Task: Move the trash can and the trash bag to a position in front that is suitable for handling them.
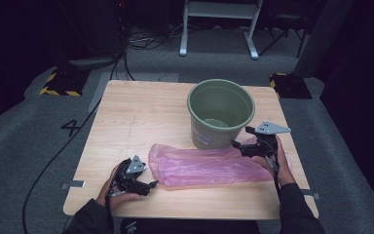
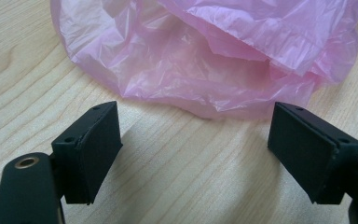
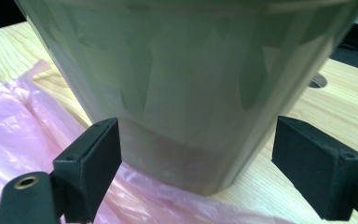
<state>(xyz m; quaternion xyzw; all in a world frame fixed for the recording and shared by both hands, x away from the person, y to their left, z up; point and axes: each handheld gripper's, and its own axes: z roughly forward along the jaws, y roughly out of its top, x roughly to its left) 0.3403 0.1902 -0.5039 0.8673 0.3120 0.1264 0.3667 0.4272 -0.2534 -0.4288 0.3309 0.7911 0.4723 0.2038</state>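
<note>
Pink bag (image 1: 204, 165) lies flat on desk (image 1: 136, 117) near green bucket (image 1: 220, 113), both tools wide & empty, left tool (image 1: 143, 184) at bag's left end, right tool (image 1: 241, 142) by bucket base: pre-grasp step, next prob. pinch bag's edge w/ left.

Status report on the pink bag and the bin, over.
Both grippers open: left gripper short of pink bag, right gripper facing green bin. Bag flat on table. Nothing blocking.
</note>
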